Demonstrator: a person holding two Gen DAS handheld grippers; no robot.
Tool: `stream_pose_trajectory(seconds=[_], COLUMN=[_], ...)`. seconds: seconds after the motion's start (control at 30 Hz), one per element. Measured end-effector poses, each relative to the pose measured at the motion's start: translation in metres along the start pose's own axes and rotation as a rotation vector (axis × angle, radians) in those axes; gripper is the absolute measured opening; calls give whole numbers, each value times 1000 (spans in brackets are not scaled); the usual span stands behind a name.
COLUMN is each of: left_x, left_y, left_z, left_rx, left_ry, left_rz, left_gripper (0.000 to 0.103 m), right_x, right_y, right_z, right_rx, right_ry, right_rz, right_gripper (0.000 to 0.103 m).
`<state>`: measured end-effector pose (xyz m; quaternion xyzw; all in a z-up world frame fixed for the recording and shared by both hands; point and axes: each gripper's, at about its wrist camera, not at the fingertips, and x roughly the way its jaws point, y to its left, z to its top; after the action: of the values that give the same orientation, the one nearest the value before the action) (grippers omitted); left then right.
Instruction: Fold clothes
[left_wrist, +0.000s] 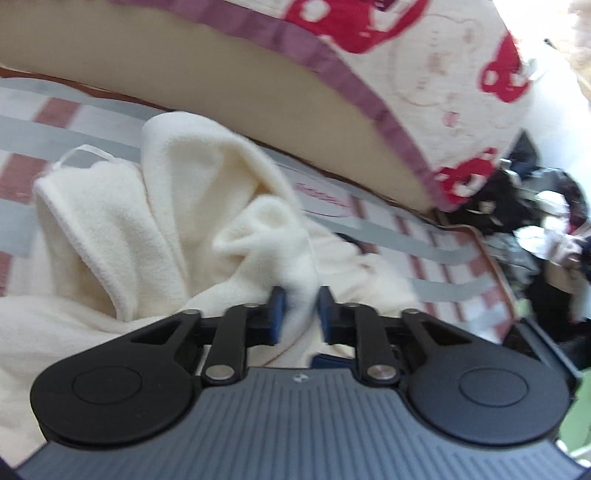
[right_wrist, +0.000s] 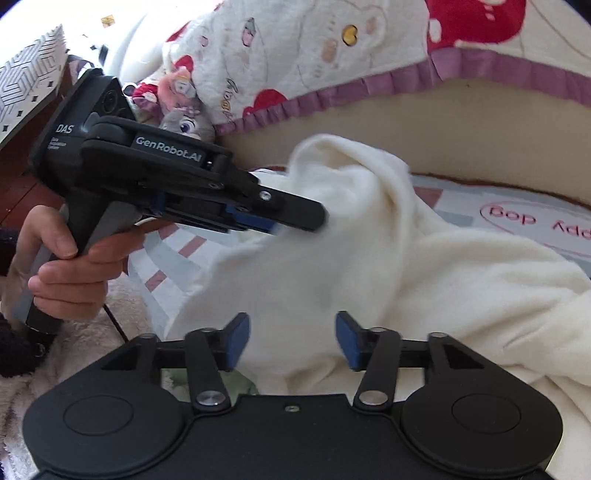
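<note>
our left gripper (left_wrist: 298, 308) pinches a raised fold of the soft cream fleece garment (left_wrist: 177, 206), heaped on the striped bed (left_wrist: 59, 122) near its pillow-side edge; our right gripper (right_wrist: 291, 341) hangs half open, empty. light, limp cloth, best taken by hems.

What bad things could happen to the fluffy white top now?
The left gripper pinches only a small bunch of the cream fleece garment, so it might slip free. The right gripper is open and holding nothing, so the hanging fleece may sag and crumple on the striped bedsheet.
</note>
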<state>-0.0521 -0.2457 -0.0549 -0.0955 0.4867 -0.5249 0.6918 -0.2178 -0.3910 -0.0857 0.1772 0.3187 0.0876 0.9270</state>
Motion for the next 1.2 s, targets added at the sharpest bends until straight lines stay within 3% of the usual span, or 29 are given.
stream_pose_trajectory(seconds=[0.07, 0.1, 0.13, 0.23, 0.27, 0.3, 0.33, 0.37, 0.43, 0.47, 0.57, 0.67, 0.8, 0.93, 1.03, 1.13, 1.2], left_x=[1, 2, 6, 17, 18, 15, 12, 8, 1, -3, -13, -24, -38, -12, 16, 46, 62], left_y=[-9, -14, -18, -23, -24, -25, -25, -25, -25, -25, -25, -25, -26, -28, -27, -34, -41], left_z=[-1, -1, -1, -1, -1, -1, 0, 0, 1, 1, 2, 4, 5, -1, -6, -13, -19], left_rx=[14, 25, 49, 123, 144, 149, 151, 152, 154, 156, 159, 163, 167, 174, 116, 90, 98], left_ry=[-1, 0, 10, 21, 15, -3, -24, -45, -87, -108, -172, -236, -321, -209, -96, 6, 40], left_rz=[-94, -98, -55, 174, 253, 283, 300, 316, 349, 365, 414, 462, 526, 463, 347, 274, 248], left_gripper=[2, 2, 2, 2, 2, 5, 8, 11, 38, 44, 48, 49, 70, 72, 72, 72, 72], right_x=[0, 4, 11, 36, 42, 48, 52, 54, 46, 35, -5, -46, -86, -104, -104, -126, -144], right_y=[-1, -4, -9, -26, -33, -38, -38, -34, -17, -9, 4, 1, -41, -101, -160, -185, -182], right_z=[0, 1, 2, 6, 6, 6, 7, 9, 14, 18, 33, 52, 68, 57, 34, 22, 23], right_rx=[9, 25, 46, 121, 155, 182, 180, 150, 30, -15, -76, -147, -111, 5, 236, 446, 460], right_ry=[-7, -9, -9, 12, 16, 21, 28, 34, -1, -34, -130, -192, -152, -91, -20, -64, -125], right_rz=[-5, -18, -42, -84, -65, -42, -36, -56, -136, -173, -272, -426, -557, -669, -680, -642, -646], right_gripper=[70, 71, 76, 75, 64, 52, 28, 21, 17, 16, 14, 14, 14, 16, 18, 20, 27])
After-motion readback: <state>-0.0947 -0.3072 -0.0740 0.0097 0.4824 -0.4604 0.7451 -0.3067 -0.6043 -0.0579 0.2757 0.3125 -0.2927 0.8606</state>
